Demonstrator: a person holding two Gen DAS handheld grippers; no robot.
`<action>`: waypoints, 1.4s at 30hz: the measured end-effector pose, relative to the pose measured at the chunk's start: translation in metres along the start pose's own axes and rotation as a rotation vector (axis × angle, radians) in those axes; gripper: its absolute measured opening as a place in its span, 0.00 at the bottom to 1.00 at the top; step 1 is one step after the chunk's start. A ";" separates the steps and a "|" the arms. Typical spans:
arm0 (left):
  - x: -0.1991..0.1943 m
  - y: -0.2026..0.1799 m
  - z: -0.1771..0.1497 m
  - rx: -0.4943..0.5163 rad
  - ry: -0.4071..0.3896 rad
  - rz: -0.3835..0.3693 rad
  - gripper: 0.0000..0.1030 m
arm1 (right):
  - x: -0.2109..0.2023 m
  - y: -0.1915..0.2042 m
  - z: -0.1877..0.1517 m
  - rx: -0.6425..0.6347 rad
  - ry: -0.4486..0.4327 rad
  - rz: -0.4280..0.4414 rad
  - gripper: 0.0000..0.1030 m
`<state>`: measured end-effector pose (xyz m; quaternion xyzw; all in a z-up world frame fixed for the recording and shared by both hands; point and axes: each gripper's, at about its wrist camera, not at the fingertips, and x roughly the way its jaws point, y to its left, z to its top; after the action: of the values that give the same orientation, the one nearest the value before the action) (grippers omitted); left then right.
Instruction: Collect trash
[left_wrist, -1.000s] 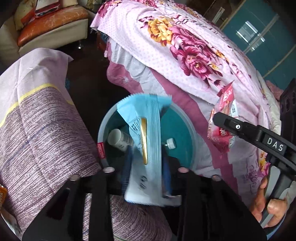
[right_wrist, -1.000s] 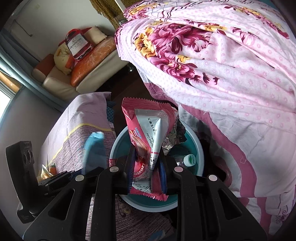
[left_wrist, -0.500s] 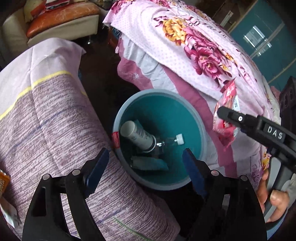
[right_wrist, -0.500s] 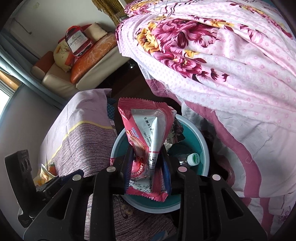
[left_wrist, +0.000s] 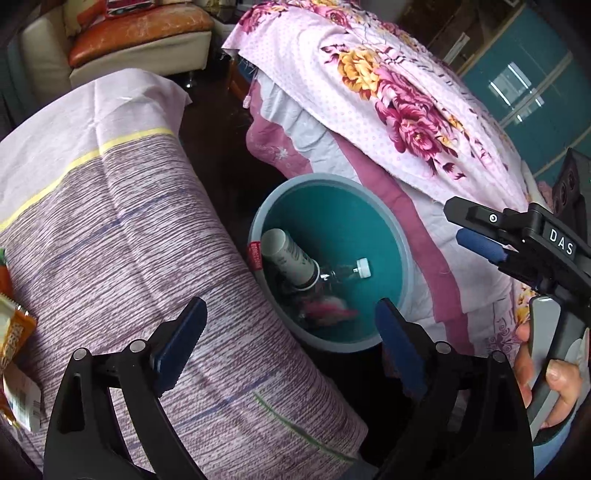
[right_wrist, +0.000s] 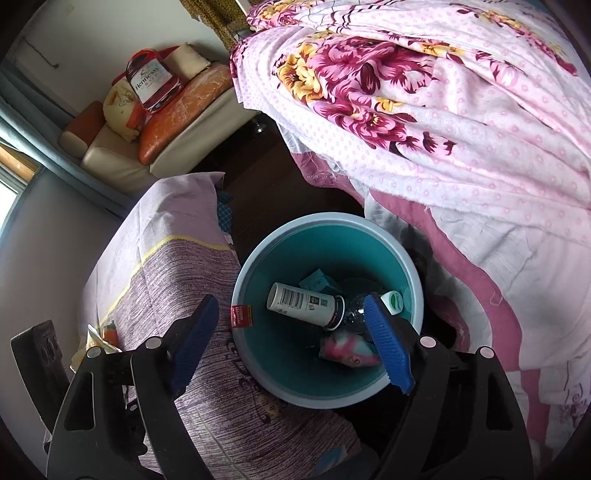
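A bed under a pink floral quilt (right_wrist: 424, 96) fills the upper right of both views, with a plain pink and white sheet hanging below it. To the left lies a purple-and-white streaked woven cloth with a yellow stripe (left_wrist: 122, 236), draped over some bulky furniture. Between the two, on the dark floor, stands the round teal plastic trash bin with a pale grey-blue rim (right_wrist: 258, 266), touching the streaked cloth on its left side.

A small red label (right_wrist: 241, 316) hangs over the bin's left rim. Inside the bin lies a white cylindrical container with a barcode (right_wrist: 303, 302), tilted, its dark end against a clear crumpled plastic bottle with a white and green cap (right_wrist: 392, 302). Below them, on the bin's floor, rests a pink and white snack wrapper (right_wrist: 349, 349), blurred. A corner of a light blue wrapper (right_wrist: 314, 282) shows behind the container.

The right gripper (right_wrist: 291, 343) hangs over the bin, its blue-padded jaws spread wide after just opening, nothing between them. The left gripper (left_wrist: 288, 339) stands above the bin's near edge, jaws likewise just opened wide and empty. A hand (left_wrist: 546, 373) holds the right gripper's grey handle at the left view's right edge.

At the far left an orange snack packet (left_wrist: 14, 339) lies on the streaked cloth.
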<state>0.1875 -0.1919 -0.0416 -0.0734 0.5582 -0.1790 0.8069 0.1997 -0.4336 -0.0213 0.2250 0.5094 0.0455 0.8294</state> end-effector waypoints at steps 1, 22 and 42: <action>-0.003 0.002 -0.002 -0.006 -0.003 -0.002 0.90 | -0.002 0.002 -0.002 -0.001 0.001 -0.002 0.78; -0.086 0.062 -0.056 -0.109 -0.116 0.009 0.92 | -0.029 0.102 -0.047 -0.196 0.018 -0.010 0.81; -0.155 0.191 -0.134 -0.311 -0.179 0.126 0.92 | 0.022 0.236 -0.111 -0.441 0.185 0.042 0.81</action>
<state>0.0540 0.0537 -0.0159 -0.1777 0.5088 -0.0325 0.8417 0.1499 -0.1798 0.0173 0.0439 0.5562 0.1934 0.8070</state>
